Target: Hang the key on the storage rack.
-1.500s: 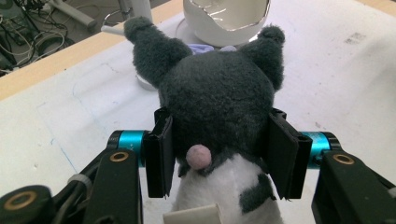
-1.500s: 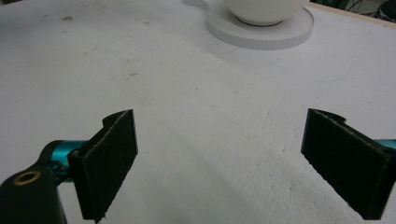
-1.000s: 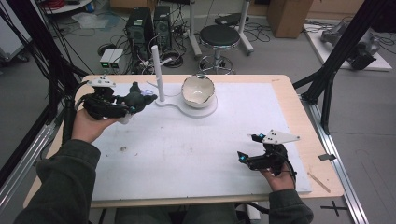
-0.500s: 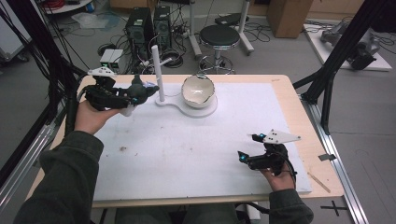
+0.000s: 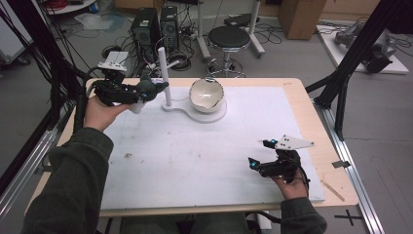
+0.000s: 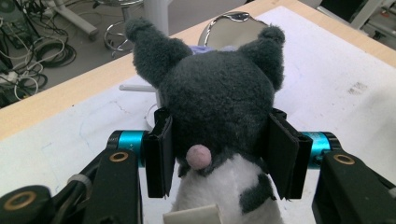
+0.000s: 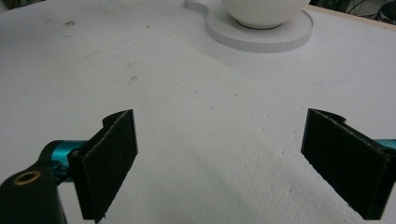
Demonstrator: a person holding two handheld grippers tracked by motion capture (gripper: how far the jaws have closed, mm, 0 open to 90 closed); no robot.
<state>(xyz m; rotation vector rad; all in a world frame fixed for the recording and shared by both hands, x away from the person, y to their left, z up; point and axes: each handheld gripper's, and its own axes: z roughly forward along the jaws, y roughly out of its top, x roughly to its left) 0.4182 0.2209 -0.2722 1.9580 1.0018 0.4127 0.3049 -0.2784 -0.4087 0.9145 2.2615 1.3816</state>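
The left gripper (image 6: 217, 154) is clamped on a plush (image 6: 219, 93), a dark grey stuffed animal with 2 ears, a white belly and a small pink tail. The jaws press its body from both sides, just below the head. In the high view the plush (image 5: 148, 88) is held in the air, just left of the post (image 5: 164, 73), well clear of the board (image 5: 195, 161).

The post rises from a flat white base (image 5: 195, 111) that also carries the bowl (image 5: 206, 94); the bowl sits right of the post, on the wider end of the base. In the left gripper view the bowl's rim (image 6: 233, 21) peeks out behind the plush's head.

The right gripper (image 7: 219, 158) has its 2 jaws spread wide with nothing between them. In the high view it (image 5: 255, 163) sits low over the board, well away from the post, toward the person's near right, with the bowl (image 7: 264, 11) ahead of it.

The plush looks light and soft. It should give under the pads, so a grip across the thick of the body, as here, seems safer than one on an ear or limb, which could fold and slip. It is unlikely to break if dropped, but its fuzzy surface may snag on the post.
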